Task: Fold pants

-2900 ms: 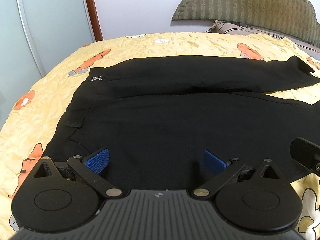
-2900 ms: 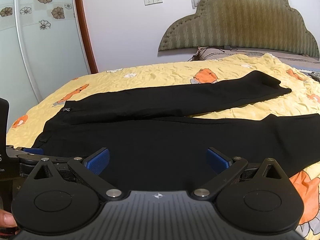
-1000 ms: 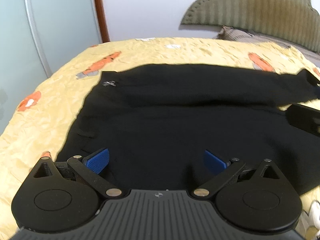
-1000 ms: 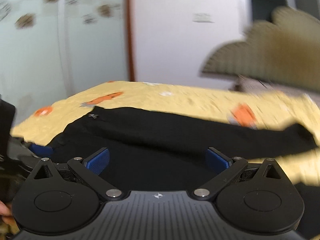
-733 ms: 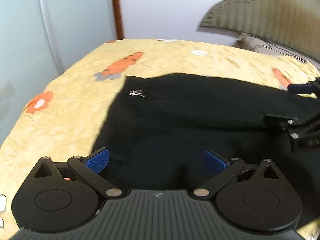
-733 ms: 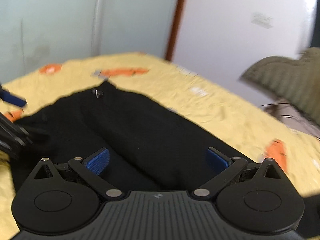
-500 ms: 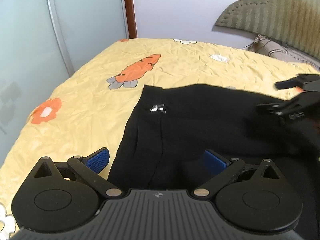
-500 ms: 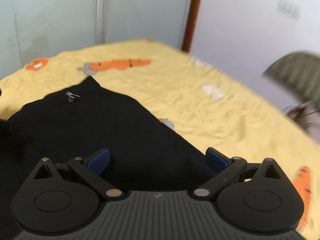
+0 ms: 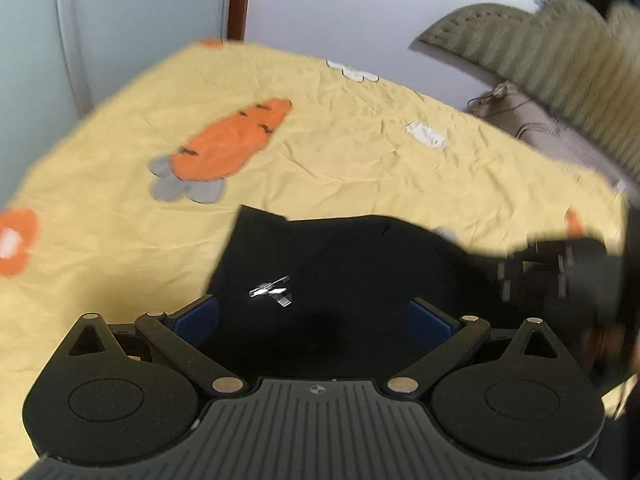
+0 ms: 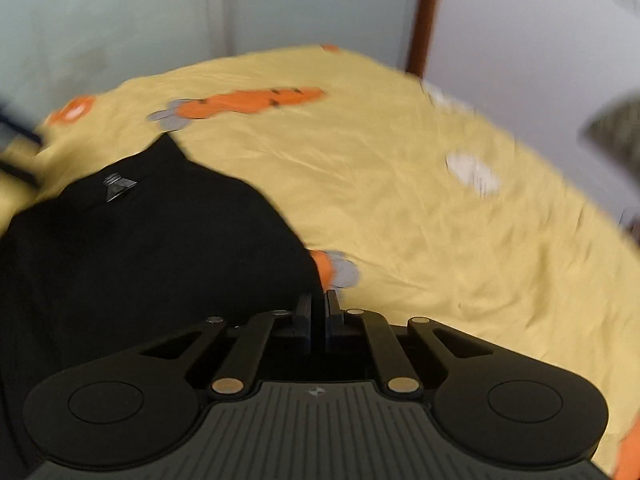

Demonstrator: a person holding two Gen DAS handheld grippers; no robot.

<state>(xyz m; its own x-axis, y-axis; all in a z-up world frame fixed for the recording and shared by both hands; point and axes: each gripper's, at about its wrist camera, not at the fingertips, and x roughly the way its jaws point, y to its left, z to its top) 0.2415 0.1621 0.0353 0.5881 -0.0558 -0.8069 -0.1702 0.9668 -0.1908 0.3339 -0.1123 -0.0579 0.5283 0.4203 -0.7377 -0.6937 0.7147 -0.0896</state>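
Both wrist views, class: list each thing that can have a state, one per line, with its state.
pants: unfolded at the waist, flat on the bed.
metal clasp: on the waistband, facing up.
left gripper: open over the waist, gripping nothing.
right gripper: shut on the pants' far edge.
bedspread: spread, lightly wrinkled.

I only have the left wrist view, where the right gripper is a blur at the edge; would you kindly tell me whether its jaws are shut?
Observer: Yes, the right wrist view shows the right gripper with its jaws shut.
Operator: On the black fabric pants?
Observer: It looks so: the pants' edge runs straight into the jaws, beside an orange carrot print on the yellow bedsheet.
Operator: Where is the waistband from there?
Observer: Its silver metal clasp lies well up and left of those jaws.
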